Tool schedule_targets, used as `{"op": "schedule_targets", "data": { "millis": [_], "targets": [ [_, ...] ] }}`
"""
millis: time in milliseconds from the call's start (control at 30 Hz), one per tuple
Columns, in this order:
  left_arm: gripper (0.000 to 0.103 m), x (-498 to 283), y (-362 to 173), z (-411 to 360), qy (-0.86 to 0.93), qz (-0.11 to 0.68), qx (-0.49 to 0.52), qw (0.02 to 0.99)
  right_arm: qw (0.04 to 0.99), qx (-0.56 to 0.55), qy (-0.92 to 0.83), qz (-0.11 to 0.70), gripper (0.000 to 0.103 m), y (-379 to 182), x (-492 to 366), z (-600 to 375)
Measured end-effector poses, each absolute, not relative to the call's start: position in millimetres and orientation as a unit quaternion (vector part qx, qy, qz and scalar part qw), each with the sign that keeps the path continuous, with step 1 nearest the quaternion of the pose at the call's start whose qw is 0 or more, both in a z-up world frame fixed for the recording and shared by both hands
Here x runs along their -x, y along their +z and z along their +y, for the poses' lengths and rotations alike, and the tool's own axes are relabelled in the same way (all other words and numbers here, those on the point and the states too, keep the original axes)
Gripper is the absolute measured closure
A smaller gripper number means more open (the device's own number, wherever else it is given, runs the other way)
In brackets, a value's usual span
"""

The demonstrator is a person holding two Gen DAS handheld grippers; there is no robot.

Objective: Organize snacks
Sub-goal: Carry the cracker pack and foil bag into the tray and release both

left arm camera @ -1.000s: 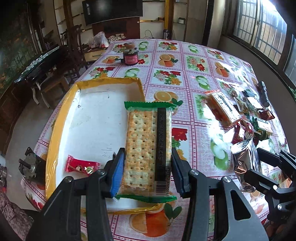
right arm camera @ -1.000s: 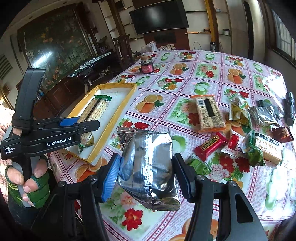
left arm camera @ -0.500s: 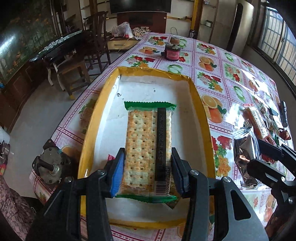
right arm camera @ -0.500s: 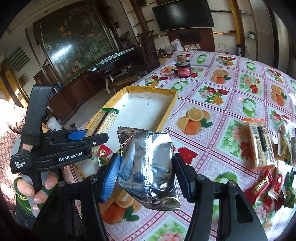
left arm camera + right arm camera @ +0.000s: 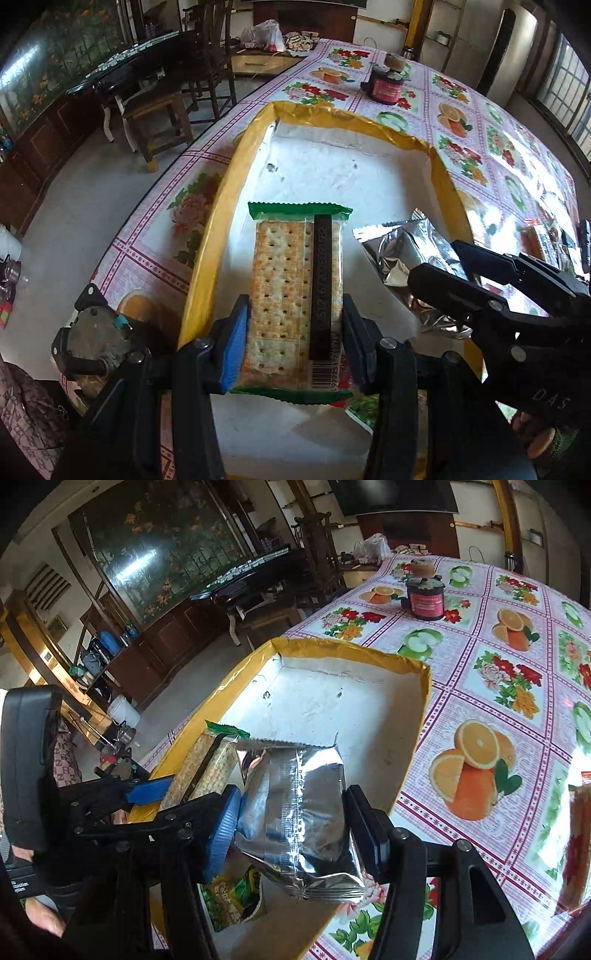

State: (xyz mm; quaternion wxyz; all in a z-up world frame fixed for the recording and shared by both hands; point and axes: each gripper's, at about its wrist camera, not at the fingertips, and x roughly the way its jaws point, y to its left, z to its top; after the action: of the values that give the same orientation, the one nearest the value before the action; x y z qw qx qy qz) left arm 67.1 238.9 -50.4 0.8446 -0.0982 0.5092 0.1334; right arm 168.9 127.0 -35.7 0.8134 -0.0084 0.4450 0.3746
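My left gripper [image 5: 295,343] is shut on a cracker pack [image 5: 291,291] with green ends and holds it over the near left part of the yellow-rimmed white tray [image 5: 369,177]. My right gripper [image 5: 295,830] is shut on a silver foil snack bag [image 5: 295,812] and holds it over the tray's [image 5: 332,701] near end. The foil bag also shows in the left wrist view [image 5: 410,254], to the right of the crackers. The cracker pack shows in the right wrist view [image 5: 207,768], left of the bag. A green snack packet [image 5: 236,893] lies in the tray below the bag.
A dark jar with a red label [image 5: 386,83] stands on the fruit-print tablecloth [image 5: 498,701] beyond the tray. More snacks [image 5: 543,240] lie at the table's right. The table's left edge runs close to the tray, with chairs [image 5: 162,107] on the floor beyond it.
Both grippers have moved left with their packs, from over the table and snack pile to over the tray. The foil bag has come in beside the crackers. Both jaws stay shut.
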Motion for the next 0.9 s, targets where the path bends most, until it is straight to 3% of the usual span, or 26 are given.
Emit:
{"op": "schedule_targets", "data": {
  "millis": [100, 200, 267, 467, 567, 667, 733, 900],
  "targets": [
    [0.055, -69.5, -56.3, 240.9, 0.13, 0.513, 0.099, 0.843, 0.808, 0.014, 0.375, 0.454, 0.046, -43.7, -172.2, 133.0],
    [0.055, -71.6, -58.0, 239.2, 0.135, 0.515, 0.089, 0.842, 0.803, 0.02, 0.373, 0.464, 0.083, -49.7, -175.1, 134.8],
    [0.055, -72.0, -57.8, 240.0, 0.132, 0.514, 0.09, 0.843, 0.801, 0.021, 0.371, 0.47, 0.084, -53.1, -177.2, 134.4],
    [0.054, -69.4, -56.6, 237.0, 0.131, 0.514, 0.081, 0.844, 0.803, 0.037, 0.369, 0.467, 0.081, -49.3, -174.3, 136.6],
    [0.045, -65.3, -50.0, 232.9, 0.131, 0.505, 0.076, 0.85, 0.81, 0.032, 0.363, 0.46, 0.081, -42.5, -169.5, 127.9],
    [0.027, -60.4, -39.5, 225.8, 0.133, 0.489, 0.069, 0.859, 0.825, 0.019, 0.351, 0.442, 0.063, -29.0, -162.6, 110.6],
    [0.021, -56.8, -31.4, 220.1, 0.129, 0.478, 0.072, 0.866, 0.839, 0.02, 0.339, 0.425, 0.049, -18.8, -152.1, 91.7],
    [0.019, -53.1, -16.5, 193.1, 0.099, 0.464, 0.072, 0.877, 0.866, -0.001, 0.29, 0.408, 0.046, -11.1, -130.3, 23.7]
  ]
}}
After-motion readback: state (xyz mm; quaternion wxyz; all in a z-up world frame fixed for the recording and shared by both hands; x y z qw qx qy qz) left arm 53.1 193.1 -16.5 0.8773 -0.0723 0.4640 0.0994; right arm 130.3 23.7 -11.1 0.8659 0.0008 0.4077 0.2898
